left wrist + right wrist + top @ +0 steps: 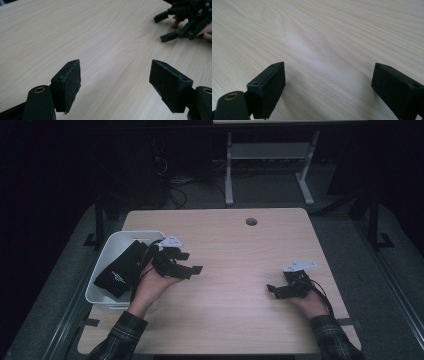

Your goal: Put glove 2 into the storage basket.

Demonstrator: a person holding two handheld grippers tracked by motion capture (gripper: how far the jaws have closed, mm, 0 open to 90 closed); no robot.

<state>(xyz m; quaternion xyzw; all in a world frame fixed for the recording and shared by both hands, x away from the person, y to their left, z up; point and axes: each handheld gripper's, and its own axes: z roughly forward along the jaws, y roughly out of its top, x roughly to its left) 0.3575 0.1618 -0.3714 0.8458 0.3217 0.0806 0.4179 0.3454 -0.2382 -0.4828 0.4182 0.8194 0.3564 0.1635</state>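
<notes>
Pale wood-grain table (235, 270), round cable hole (251, 221) near its far edge. White bin (102, 270) sits at the table's left edge; a black pouch (122, 267) with small white lettering lies inside it, slanted, one end up against the far wall.

Left gripper (192, 262) held just right of the bin, over the bare tabletop, pointing toward the table's middle. Its jaws stand wide apart; in the left gripper view nothing lies between the pads (72, 82), only bare wood below.

Right gripper (272, 290) low at the right side of the table, well apart from the left one, pointing left. Jaws likewise spread wide, nothing gripped; the right gripper view has plain tabletop between the pads (270, 87).

Plaid sleeves (117, 340) enter from the near edge.
</notes>
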